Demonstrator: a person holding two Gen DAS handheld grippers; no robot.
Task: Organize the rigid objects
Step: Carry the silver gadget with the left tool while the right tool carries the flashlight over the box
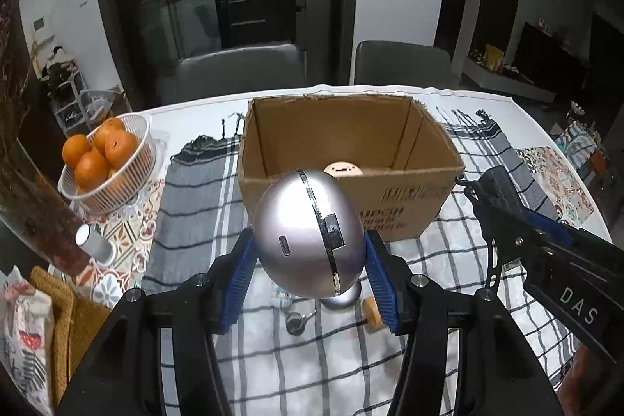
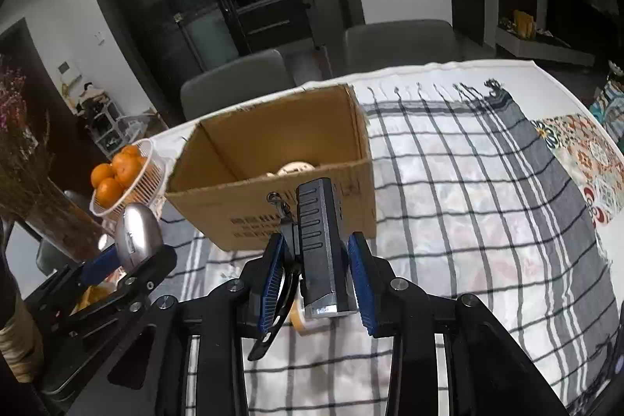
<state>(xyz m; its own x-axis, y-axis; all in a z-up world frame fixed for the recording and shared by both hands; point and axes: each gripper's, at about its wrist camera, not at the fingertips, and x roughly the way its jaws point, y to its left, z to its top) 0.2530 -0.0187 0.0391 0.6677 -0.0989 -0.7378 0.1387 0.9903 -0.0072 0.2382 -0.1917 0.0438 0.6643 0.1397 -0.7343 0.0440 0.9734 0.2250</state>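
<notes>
My left gripper (image 1: 310, 260) is shut on a silver egg-shaped device (image 1: 308, 232) and holds it above the checked cloth, just in front of the open cardboard box (image 1: 405, 197). My right gripper (image 2: 316, 275) is shut on a black ribbed rectangular tool (image 2: 318, 240) with a clip and holds it in front of the same box (image 2: 234, 213). A round beige object (image 1: 343, 168) lies inside the box. The right gripper with its tool (image 1: 503, 197) shows at the right of the left wrist view. The left gripper's silver device (image 2: 136, 232) shows at the left of the right wrist view.
A white basket of oranges (image 1: 105, 158) stands left of the box. A small white cylinder (image 1: 95, 244) stands near it. Small items lie on the cloth under the left gripper: a wooden disc (image 1: 372, 312), a metal piece (image 1: 294, 322), a grey dome (image 1: 343, 297). Two grey chairs (image 1: 241, 69) stand behind the table.
</notes>
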